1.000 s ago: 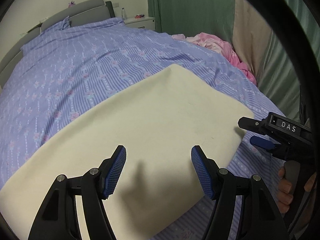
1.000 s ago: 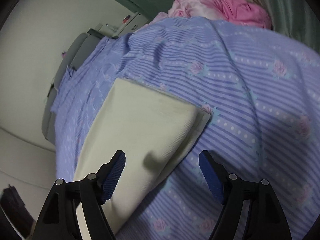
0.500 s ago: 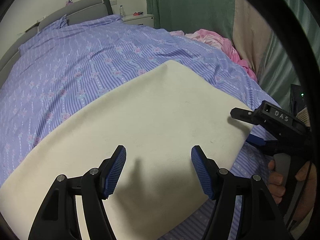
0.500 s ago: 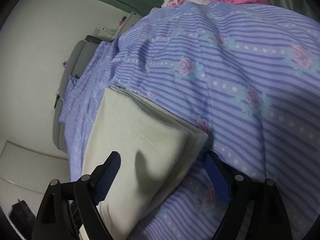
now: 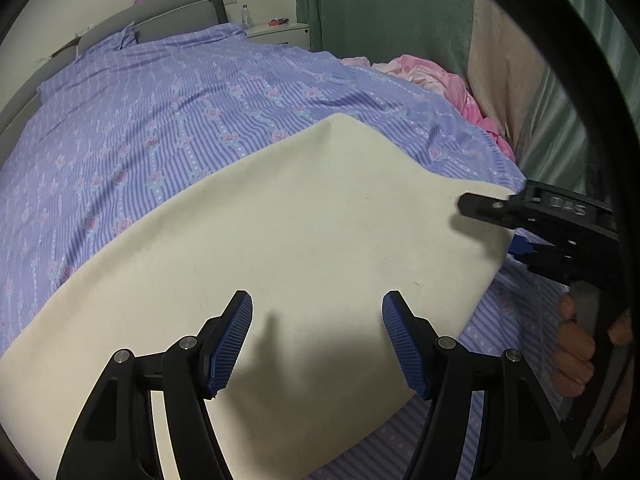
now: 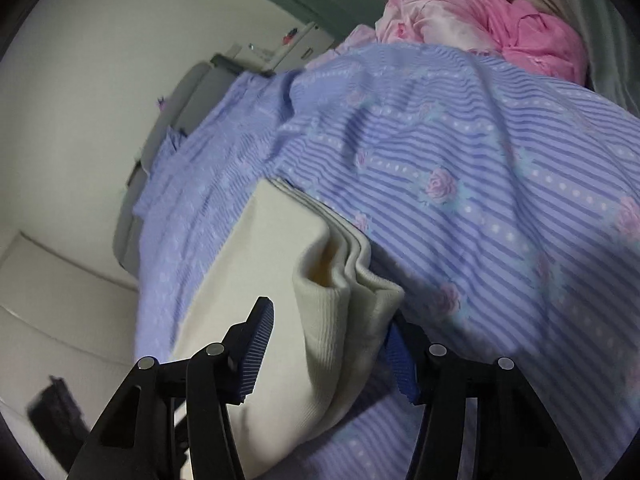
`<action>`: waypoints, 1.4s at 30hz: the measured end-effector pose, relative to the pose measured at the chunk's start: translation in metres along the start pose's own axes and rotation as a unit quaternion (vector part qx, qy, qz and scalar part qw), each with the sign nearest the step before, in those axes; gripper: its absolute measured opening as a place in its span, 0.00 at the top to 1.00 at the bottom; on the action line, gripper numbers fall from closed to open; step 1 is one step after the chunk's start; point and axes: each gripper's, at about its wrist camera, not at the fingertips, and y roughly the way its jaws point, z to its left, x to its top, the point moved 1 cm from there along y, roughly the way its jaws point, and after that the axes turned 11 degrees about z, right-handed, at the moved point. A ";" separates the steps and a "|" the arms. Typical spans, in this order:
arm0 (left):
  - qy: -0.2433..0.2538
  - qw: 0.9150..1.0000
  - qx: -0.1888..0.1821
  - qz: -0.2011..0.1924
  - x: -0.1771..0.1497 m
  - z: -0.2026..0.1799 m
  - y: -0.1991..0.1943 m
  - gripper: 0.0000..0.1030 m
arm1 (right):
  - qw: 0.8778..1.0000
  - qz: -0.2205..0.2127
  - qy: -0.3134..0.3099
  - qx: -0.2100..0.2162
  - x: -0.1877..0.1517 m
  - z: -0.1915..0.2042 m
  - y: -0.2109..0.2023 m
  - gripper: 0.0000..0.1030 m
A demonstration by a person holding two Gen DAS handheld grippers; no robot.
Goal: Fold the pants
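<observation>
Cream pants [image 5: 300,220] lie folded flat in a long band on the purple striped bed sheet [image 5: 160,120]. My left gripper [image 5: 316,340] hovers over their near part, open, with nothing between its blue pads. At the band's right end my right gripper [image 5: 492,226] straddles a corner. In the right wrist view the right gripper [image 6: 328,320] is closing, and the layered corner of the pants [image 6: 340,320] bulges up into a ridge between its pads. The right pad is partly hidden behind the cloth.
A pink heap of clothes [image 5: 432,76] lies at the bed's far right edge beside green curtains [image 5: 380,12]. The grey headboard [image 5: 160,12] and a white nightstand [image 5: 280,32] are far off. A person's hand [image 5: 576,352] holds the right gripper's handle.
The right gripper moved in onto the pants' right corner and narrowed its jaws; the flat corner now buckles up between them. The left gripper has stayed in place and open.
</observation>
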 end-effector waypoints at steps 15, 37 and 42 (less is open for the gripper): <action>-0.021 1.000 0.009 0.000 -0.006 0.009 -0.006 0.35 | 1.000 -0.017 -0.005 -0.002 -0.007 0.002 -0.019 0.80; -0.265 0.959 0.098 -0.028 -0.121 0.225 -0.115 0.35 | 0.852 -0.006 -0.513 -0.106 -0.142 0.315 0.001 0.81; -0.296 0.948 0.119 -0.007 -0.181 0.269 -0.125 0.35 | 0.802 0.046 -0.589 -0.093 -0.210 0.352 0.036 0.81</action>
